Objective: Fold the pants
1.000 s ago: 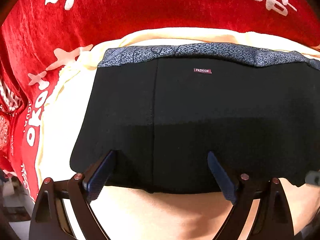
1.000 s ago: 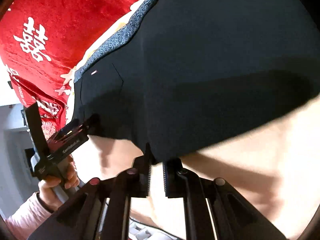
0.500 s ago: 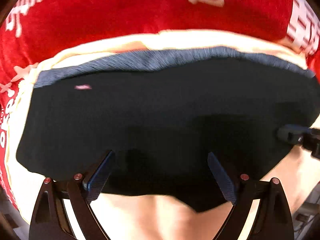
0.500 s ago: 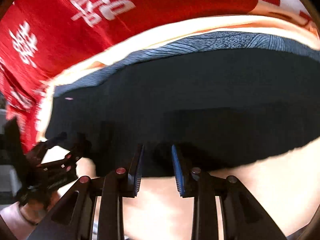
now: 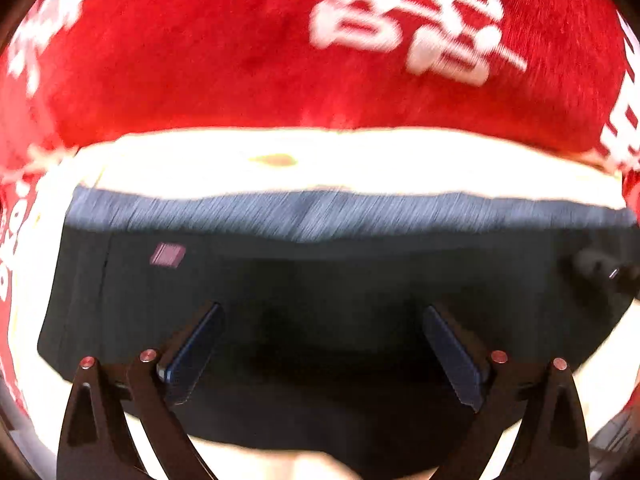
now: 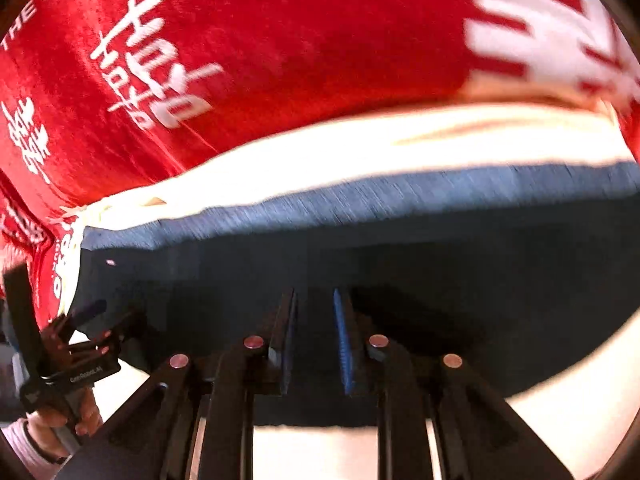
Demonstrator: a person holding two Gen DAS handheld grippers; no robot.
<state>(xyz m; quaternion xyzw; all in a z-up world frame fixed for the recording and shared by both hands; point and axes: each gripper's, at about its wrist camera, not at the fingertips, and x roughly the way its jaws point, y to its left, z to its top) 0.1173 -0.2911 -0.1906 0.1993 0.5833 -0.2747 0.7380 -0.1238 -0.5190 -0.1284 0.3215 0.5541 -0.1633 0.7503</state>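
The right hand-held gripper [image 6: 314,344], pressed together a second ago, now has a narrow gap; the left hand-held gripper [image 5: 320,340] stays spread. The black pants [image 5: 320,288], with grey patterned waistband [image 5: 340,214], lie flat on cream cloth [image 5: 360,160] beside red velvety fabric [image 5: 200,60].

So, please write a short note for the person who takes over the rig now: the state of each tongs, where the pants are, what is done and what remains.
Left tongs: open wide over the near part of the black pants, gripping nothing.
Right tongs: fingers a narrow gap apart over the near edge; whether they pinch cloth I cannot tell.
Pants: lying flat across the cream sheet, blue-grey waistband on the far side, red blanket beyond.
Done: they look folded into a compact rectangle.
Left: probably a last fold or smoothing; judge after checking the right grip.
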